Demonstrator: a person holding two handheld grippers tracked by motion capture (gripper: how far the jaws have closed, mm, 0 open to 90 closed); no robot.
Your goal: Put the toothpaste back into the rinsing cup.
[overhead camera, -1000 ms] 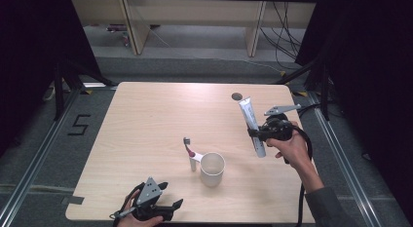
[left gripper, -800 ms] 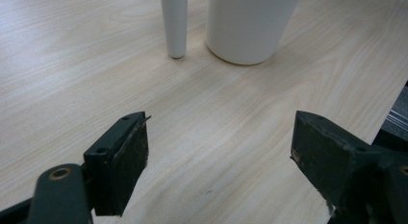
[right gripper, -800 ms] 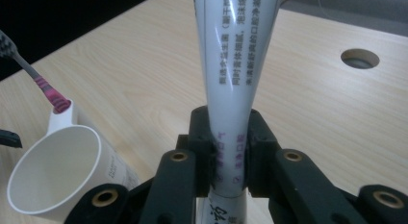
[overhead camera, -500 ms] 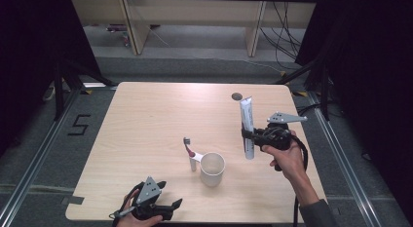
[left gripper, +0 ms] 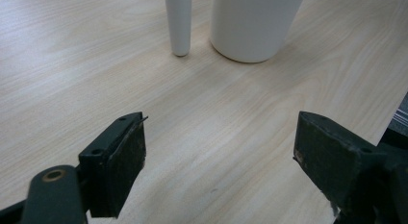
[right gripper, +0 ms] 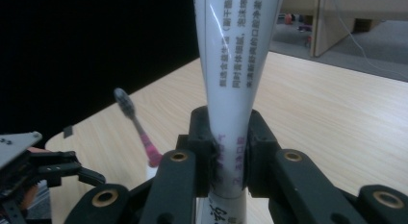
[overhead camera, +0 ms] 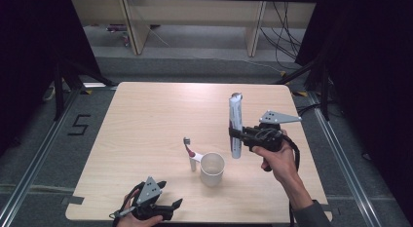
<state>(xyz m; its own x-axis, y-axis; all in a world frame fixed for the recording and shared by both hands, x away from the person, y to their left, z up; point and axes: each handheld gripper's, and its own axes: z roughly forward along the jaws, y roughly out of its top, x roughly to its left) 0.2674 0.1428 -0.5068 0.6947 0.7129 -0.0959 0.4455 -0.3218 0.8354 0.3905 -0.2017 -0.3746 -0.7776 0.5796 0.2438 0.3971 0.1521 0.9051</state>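
Toothpaste tube [overhead camera: 235, 124] now upright, nearer cup [overhead camera: 212, 168], right tool [overhead camera: 239, 135] clamped.

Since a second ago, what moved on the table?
The right gripper carried the tube left toward the cup and turned it from tilted to upright, clamped the whole time. The left gripper, cup and toothbrush stayed put.

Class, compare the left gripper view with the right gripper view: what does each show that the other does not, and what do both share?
The left gripper view alone shows the white cup standing on the table, beyond the left gripper with its jaws wide apart. The right gripper view alone shows the right gripper clamped on an upright tube, plus the toothbrush's bristled head and pink neck. Both share the wooden table and the toothbrush.
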